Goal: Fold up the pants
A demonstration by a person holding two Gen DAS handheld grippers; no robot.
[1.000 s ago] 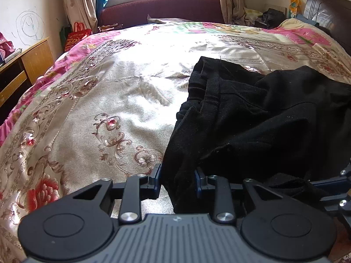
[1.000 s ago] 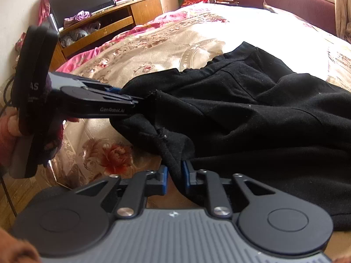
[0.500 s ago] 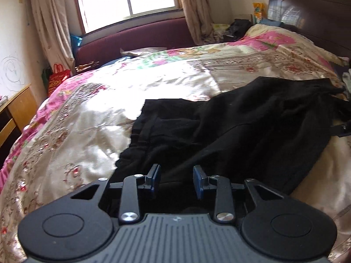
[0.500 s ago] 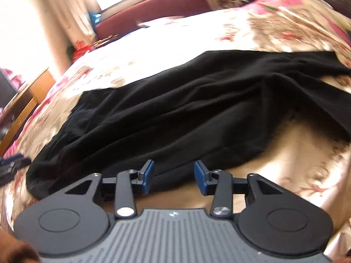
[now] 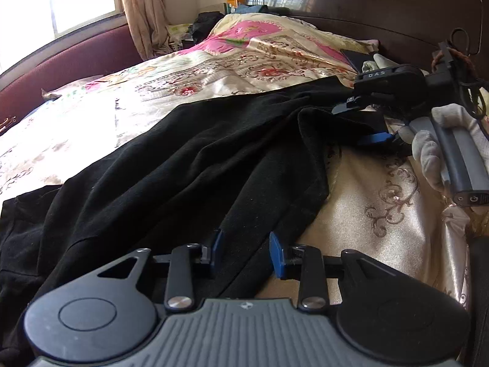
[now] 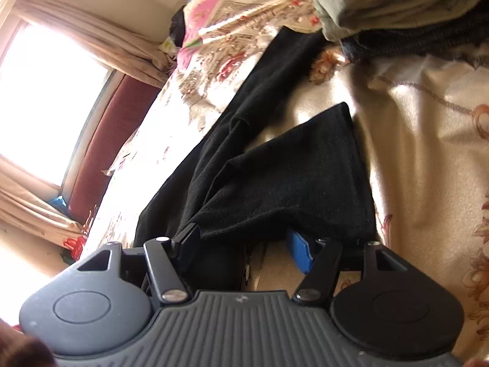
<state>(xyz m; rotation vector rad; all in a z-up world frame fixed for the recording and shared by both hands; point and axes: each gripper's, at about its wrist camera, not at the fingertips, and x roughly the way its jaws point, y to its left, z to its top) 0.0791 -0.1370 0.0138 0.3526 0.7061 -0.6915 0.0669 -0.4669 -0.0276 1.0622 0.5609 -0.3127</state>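
Left tongs (image 5: 246, 252): fingers apart, the black pants (image 5: 189, 165) lying between and beneath them; whether the blue pads touch the cloth cannot be told.

Pants spread lengthwise on the bed (image 5: 382, 214), over a cream and pink floral bedspread. Waist end bunched at the near left edge of the left wrist view; legs run away toward the dark headboard (image 5: 366, 3).

Right tongs (image 6: 244, 241): fingers wide apart, roughly at a leg's hem, with black cloth draped over the gap between them. Not clamped. In the left wrist view the right tongs (image 5: 363, 122) sit at the far leg end, held by a gloved right hand (image 5: 440, 143).

Second leg extends past the first toward the pillow end. Folded olive and dark clothes (image 6: 397, 3) lie at the far corner of the bed. Beyond: maroon sofa back (image 5: 70, 61), curtain (image 5: 143, 12), bright window (image 6: 39, 98).
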